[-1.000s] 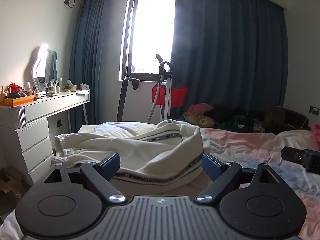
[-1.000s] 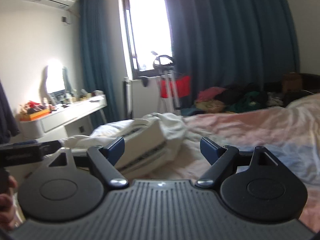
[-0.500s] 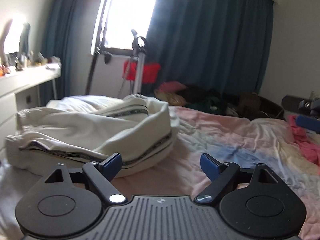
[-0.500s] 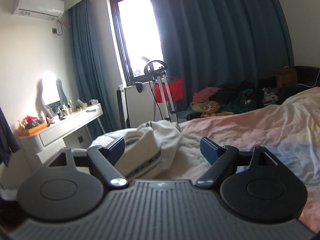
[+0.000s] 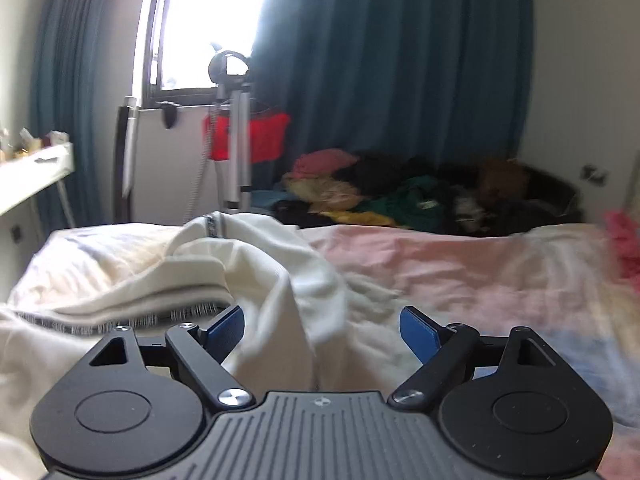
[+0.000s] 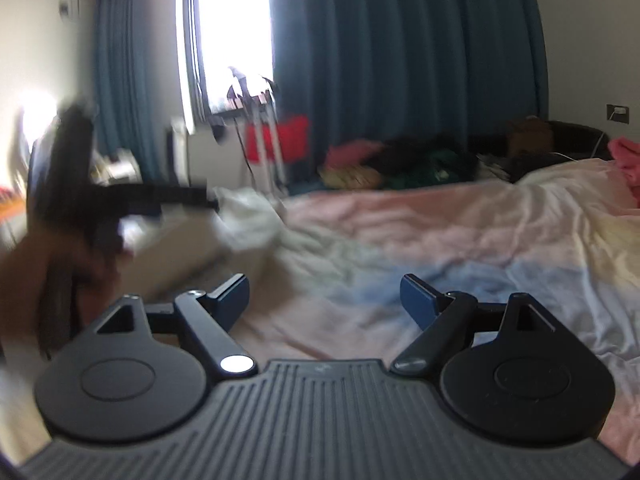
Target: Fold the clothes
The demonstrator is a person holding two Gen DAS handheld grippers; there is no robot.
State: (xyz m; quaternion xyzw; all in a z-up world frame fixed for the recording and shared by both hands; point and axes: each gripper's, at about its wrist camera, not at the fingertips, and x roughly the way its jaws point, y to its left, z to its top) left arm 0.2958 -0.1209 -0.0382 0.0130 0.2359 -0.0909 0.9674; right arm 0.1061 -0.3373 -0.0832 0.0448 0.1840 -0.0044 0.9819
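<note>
A crumpled white garment (image 5: 248, 280) with a dark patterned trim lies on the left part of the bed. My left gripper (image 5: 322, 330) is open and low over it, a fold of the cloth rising between its blue pads (image 5: 224, 328) without being clamped. In the right wrist view the same white garment (image 6: 248, 220) lies blurred to the left. My right gripper (image 6: 324, 298) is open over the pink and blue sheet (image 6: 460, 232), nothing between its fingers. The left tool (image 6: 132, 196) and the hand (image 6: 48, 264) holding it show as a dark blur at far left.
A heap of mixed clothes (image 5: 400, 196) lies beyond the bed by the dark blue curtain (image 5: 392, 80). A stand with a red basket (image 5: 244, 140) is under the window. A white dresser (image 5: 32, 172) is at left. Pink cloth (image 5: 624, 248) sits at the bed's right edge.
My left gripper has moved forward and down onto the white garment. My right gripper has swung right, over the sheet, and the left tool has come into its view.
</note>
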